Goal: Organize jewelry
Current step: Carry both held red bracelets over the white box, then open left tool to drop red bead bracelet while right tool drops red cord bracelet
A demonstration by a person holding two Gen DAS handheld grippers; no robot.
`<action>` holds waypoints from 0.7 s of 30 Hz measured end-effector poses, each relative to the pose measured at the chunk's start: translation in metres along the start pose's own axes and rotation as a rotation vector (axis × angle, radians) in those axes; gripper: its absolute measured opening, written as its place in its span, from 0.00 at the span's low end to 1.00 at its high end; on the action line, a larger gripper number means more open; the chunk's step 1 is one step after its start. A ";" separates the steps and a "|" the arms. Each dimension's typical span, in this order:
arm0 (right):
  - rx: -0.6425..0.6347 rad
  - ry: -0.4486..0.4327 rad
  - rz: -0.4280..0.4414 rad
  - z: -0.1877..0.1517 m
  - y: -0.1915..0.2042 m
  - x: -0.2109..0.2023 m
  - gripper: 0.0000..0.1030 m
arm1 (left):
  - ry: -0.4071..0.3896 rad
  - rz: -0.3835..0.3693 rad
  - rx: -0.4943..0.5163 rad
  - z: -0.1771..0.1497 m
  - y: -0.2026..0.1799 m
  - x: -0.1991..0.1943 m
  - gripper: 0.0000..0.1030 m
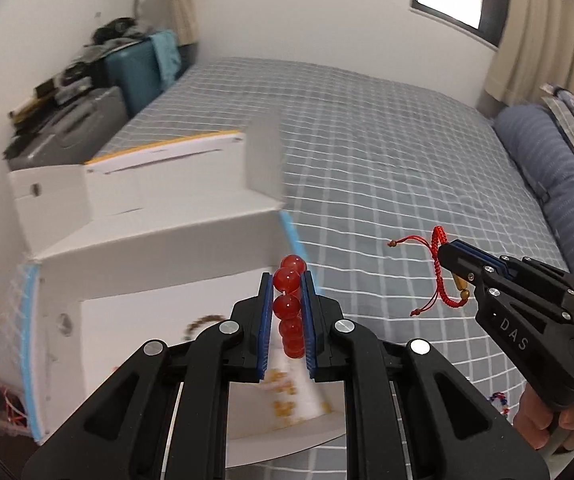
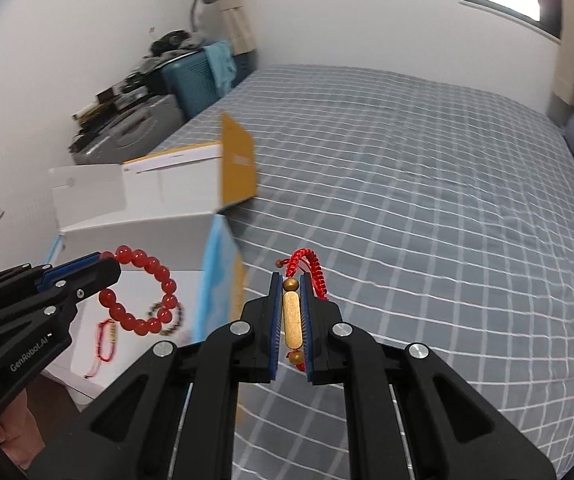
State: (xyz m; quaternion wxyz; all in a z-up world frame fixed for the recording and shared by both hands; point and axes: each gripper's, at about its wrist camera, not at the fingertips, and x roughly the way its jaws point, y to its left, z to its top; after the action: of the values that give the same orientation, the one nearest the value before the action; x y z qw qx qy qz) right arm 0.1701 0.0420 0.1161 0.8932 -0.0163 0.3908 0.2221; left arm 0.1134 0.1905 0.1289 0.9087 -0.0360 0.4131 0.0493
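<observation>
A: Two bracelets are in the air at once. The left gripper (image 1: 287, 300) is clamped on the red bead bracelet (image 2: 143, 292) — its jaws are nearly together with the beads stacked between the blue pads. The right gripper (image 2: 291, 316) is closed tight on the gold bar of the red cord bracelet (image 2: 299, 280), whose loose ends dangle.

B: Where are they relative to the box?

A: The bead bracelet hangs above the open white box (image 2: 135, 216), which stands at the edge of the checked bed (image 2: 407, 200). The cord bracelet is held just beside the box, over the bedspread.

B: So how much is sorted?

A: Some, I'd judge. Lying in the box already are another red cord bracelet (image 2: 105, 338) and a dark beaded one (image 2: 173, 320) — both blurred. The left view shows gold-flecked shapes down there too, too smeared to name.

B: And what's left?

A: Both held pieces still need setting down inside. A red, white and blue beaded piece (image 1: 499, 400) also lies on the bed near the right hand (image 1: 555, 424), seemingly waiting its turn.
</observation>
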 end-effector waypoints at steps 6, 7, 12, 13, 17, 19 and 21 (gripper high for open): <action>-0.056 0.020 0.064 0.006 0.055 0.016 0.08 | -0.011 0.070 -0.063 -0.006 0.050 -0.018 0.13; -0.067 0.029 0.076 0.005 0.064 0.020 0.08 | -0.011 0.078 -0.072 -0.008 0.058 -0.019 0.13; -0.107 0.065 0.112 -0.005 0.103 0.043 0.08 | 0.002 0.098 -0.119 -0.023 0.097 -0.021 0.13; -0.117 0.073 0.110 -0.008 0.111 0.050 0.08 | 0.011 0.110 -0.131 -0.028 0.106 -0.018 0.13; -0.125 0.122 0.119 -0.020 0.129 0.073 0.08 | 0.037 0.135 -0.165 -0.045 0.130 -0.006 0.13; -0.131 0.151 0.117 -0.027 0.137 0.085 0.08 | 0.053 0.140 -0.181 -0.052 0.141 0.001 0.13; -0.131 0.183 0.113 -0.033 0.143 0.098 0.08 | 0.071 0.151 -0.197 -0.060 0.150 0.008 0.13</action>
State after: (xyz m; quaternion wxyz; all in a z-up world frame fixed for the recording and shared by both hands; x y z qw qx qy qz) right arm 0.1471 0.2019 0.0447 0.8368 -0.0730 0.4556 0.2949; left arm 0.0565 0.3335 0.0798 0.8793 -0.0957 0.4395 0.1567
